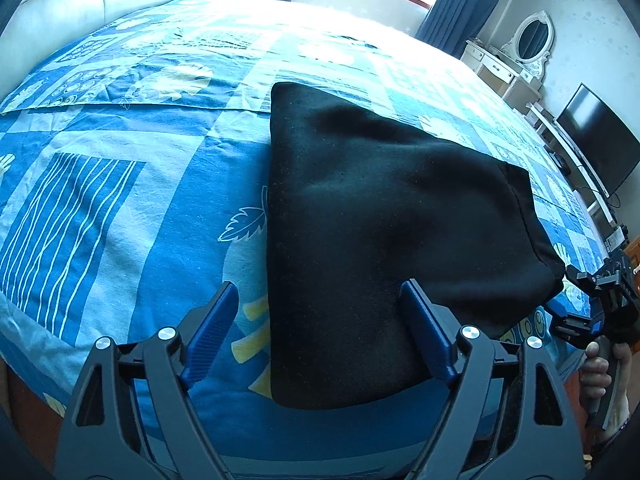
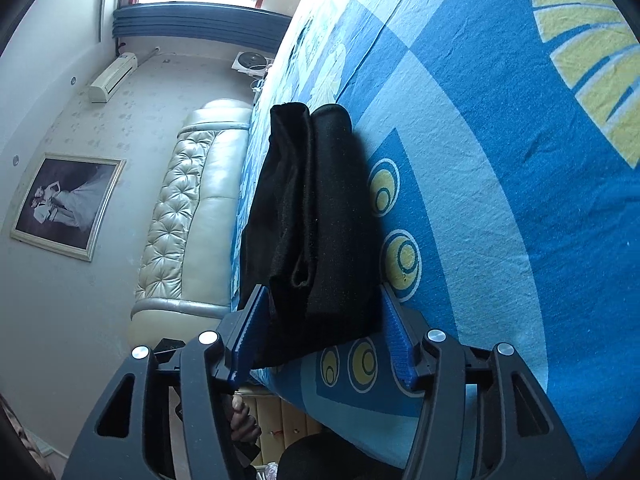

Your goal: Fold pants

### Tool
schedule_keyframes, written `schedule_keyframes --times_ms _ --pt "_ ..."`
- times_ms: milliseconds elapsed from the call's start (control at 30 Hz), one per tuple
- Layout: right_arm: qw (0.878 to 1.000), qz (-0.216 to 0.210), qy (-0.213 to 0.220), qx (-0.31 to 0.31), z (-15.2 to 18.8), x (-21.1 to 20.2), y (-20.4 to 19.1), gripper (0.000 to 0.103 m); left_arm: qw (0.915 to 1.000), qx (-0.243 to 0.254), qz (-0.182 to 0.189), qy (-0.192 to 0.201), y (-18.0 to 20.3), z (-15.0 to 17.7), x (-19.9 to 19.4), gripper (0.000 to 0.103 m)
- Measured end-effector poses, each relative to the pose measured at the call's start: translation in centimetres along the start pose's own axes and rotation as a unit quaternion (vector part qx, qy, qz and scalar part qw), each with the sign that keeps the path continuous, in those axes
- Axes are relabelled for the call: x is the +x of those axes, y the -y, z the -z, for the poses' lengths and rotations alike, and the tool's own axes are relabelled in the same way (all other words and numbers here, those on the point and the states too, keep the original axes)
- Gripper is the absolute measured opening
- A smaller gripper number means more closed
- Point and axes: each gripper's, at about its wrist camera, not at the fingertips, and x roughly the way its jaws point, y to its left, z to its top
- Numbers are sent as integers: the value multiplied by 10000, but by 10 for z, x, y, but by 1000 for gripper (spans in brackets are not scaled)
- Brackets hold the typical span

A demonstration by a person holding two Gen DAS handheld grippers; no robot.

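The black pants lie folded into a thick stack on the blue patterned bed sheet. My left gripper is open, its blue pads straddling the near left edge of the stack just above it. My right gripper is rolled on its side and open. Its pads stand on either side of the stack's layered end without pinching it. In the left wrist view the right gripper shows at the stack's right corner, held by a hand.
A padded cream headboard stands at the bed's far end. A white dressing table with a mirror and a TV stand to the right of the bed. The bed's near edge is just below the grippers.
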Motion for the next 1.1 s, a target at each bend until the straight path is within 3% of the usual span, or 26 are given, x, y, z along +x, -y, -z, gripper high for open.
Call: schedule_keyframes --times_ms 133,267,400,667,833,1033,1100 --pt "9991 383 -118 -148 7 -8 -8 66 9993 34 -360 62 12 5 -8 84" --pt "9877 1362 64 -771 21 -20 -28 70 9965 145 -805 163 24 12 -22 84" --pt "9577 2366 385 -1590 43 -33 -50 70 9940 192 -1033 307 35 25 -44 86" --pt "8906 3429 1034 -2803 70 -45 -85 73 9852 672 -1288 909 66 51 -87 101" --pt "8928 3306 1045 -2874 77 -42 -95 74 9810 651 -1232 1346 70 61 -103 101" --pt "8962 3316 886 -2812 85 -34 -91 74 9941 16 -824 703 50 58 -85 101" --pt "8984 3314 834 -2760 86 -32 -88 74 9939 -89 -928 597 43 58 -81 101"
